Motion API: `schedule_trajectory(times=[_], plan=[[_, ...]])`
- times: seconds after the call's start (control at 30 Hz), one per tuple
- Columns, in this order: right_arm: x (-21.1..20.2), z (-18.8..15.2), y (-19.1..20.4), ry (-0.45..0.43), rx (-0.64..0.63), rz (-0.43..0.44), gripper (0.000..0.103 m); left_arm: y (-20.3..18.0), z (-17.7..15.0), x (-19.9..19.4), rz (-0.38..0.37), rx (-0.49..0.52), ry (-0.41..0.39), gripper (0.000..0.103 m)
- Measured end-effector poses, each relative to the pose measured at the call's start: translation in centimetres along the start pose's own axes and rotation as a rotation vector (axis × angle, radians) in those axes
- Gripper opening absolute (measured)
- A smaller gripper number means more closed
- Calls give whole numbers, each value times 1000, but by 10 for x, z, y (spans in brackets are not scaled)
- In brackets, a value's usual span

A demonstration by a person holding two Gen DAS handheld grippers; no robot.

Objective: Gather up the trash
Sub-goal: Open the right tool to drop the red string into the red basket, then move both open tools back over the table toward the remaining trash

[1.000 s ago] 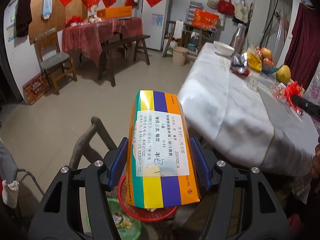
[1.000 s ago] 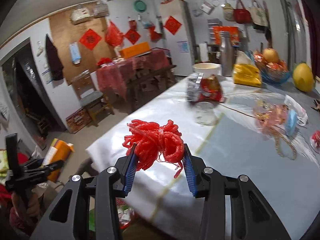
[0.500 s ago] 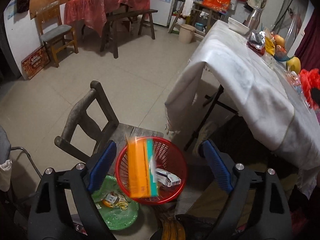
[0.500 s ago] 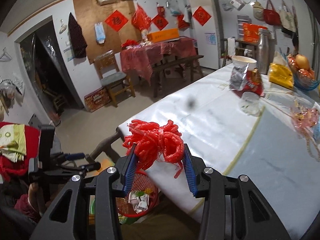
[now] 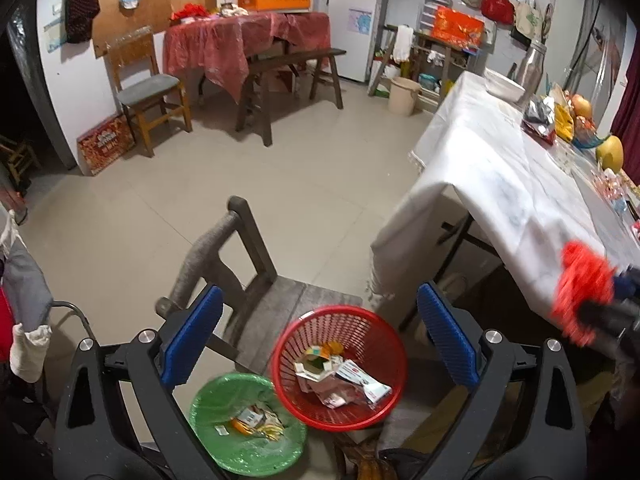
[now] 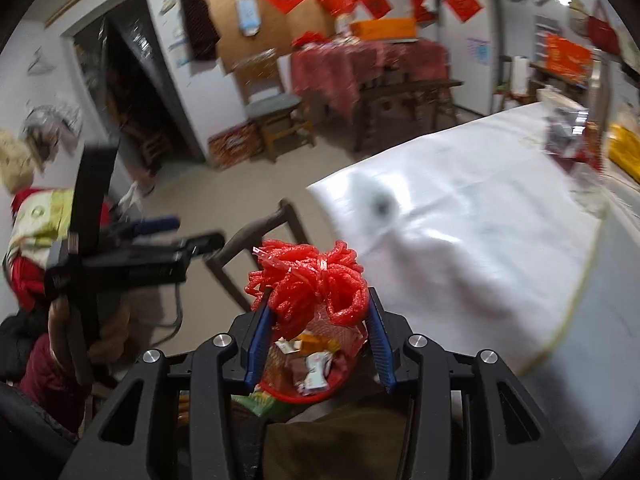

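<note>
Left gripper: jaws wide, empty, above red basket | Right gripper: clamps red foam bundle over red basket | Advice: centre bundle above basket rim, lower, then release; wooden chair seat beneath invites spills.

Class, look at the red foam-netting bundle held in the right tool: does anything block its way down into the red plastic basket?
Nothing visible does. The red foam-netting bundle hangs above the open-topped red plastic basket, which already holds wrappers.

Dim indoor light, right-wrist motion blur
</note>
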State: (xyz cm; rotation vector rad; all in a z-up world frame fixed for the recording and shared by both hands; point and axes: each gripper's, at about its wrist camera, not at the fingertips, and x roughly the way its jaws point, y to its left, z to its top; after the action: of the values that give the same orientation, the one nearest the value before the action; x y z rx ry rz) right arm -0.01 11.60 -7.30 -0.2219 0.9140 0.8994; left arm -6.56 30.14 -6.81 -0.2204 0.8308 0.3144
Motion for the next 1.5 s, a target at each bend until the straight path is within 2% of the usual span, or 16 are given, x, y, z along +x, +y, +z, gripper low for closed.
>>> schedule_trajectory(times=[0.13, 0.17, 0.2, 0.3, 0.4, 0.6, 0.73, 1.03, 1.33, 1.5], plan=[[29, 7, 26, 56, -68, 49, 51, 12, 5, -7, 29, -21, -28, 95], [35, 8, 29, 71, -78, 63, 59, 16, 6, -9, 38, -28, -34, 95], [42, 10, 32, 85, -85, 73, 63, 18, 6, -11, 40, -32, -37, 95], [49, 12, 34, 88, -86, 66, 65, 21, 7, -14, 46, -37, -43, 96], [41, 13, 26, 69, -59, 68, 69, 20, 7, -13, 45, -33, -40, 96], [28, 11, 6, 38, -12, 58, 69, 12, 9, -12, 36, -10, -28, 96], [15, 8, 1, 5, -9, 27, 72, 3, 10, -12, 26, 9, -29, 96], [-20, 2, -36, -91, 59, -27, 77, -30, 15, -14, -13, 49, -35, 96], [-66, -11, -81, -200, 127, -158, 85, -88, 29, -14, -99, 130, -47, 96], [-93, -28, -125, -254, 189, -292, 90, -141, 45, -6, -173, 198, -51, 96]])
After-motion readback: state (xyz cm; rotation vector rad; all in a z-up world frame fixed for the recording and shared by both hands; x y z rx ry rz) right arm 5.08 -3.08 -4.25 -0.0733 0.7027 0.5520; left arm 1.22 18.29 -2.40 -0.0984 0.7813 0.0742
